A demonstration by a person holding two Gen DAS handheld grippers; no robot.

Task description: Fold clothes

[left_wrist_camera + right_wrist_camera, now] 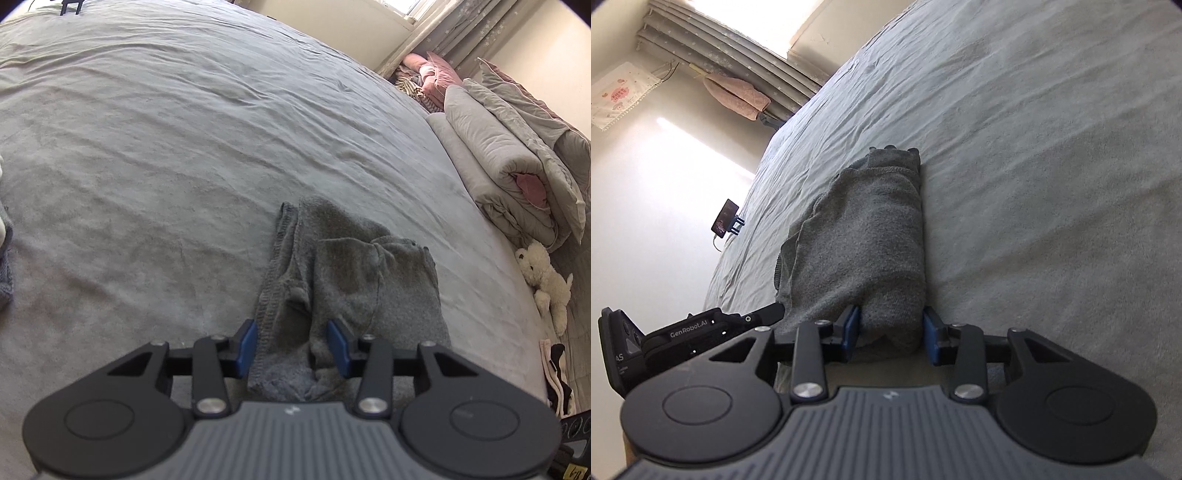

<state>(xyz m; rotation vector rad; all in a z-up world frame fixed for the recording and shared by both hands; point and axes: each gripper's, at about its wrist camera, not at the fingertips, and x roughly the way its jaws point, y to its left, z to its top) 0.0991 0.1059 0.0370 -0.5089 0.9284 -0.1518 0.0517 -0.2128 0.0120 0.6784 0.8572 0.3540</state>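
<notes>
Folded garment [343, 280] on bed [147, 166]; duvet [517, 162] and toy [546, 280] at its right

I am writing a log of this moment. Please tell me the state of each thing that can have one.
Grey garment: folded into a bundle, lying on the bed.
Left tongs: open around the garment's near end.
Right tongs: open around the bundle.
Quilt: folded.
Phone: screen lit.

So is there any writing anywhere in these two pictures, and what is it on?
"GenRobot.AI": white lettering on the side of the left claw, seen from the right wrist view.
"4S": on the end of that same black body; the smaller print under it is too small to read.
Wall poster: pink printing, too blurred to read.
Yellow tag at the corner of the left wrist view: handwritten marks, not legible.
</notes>
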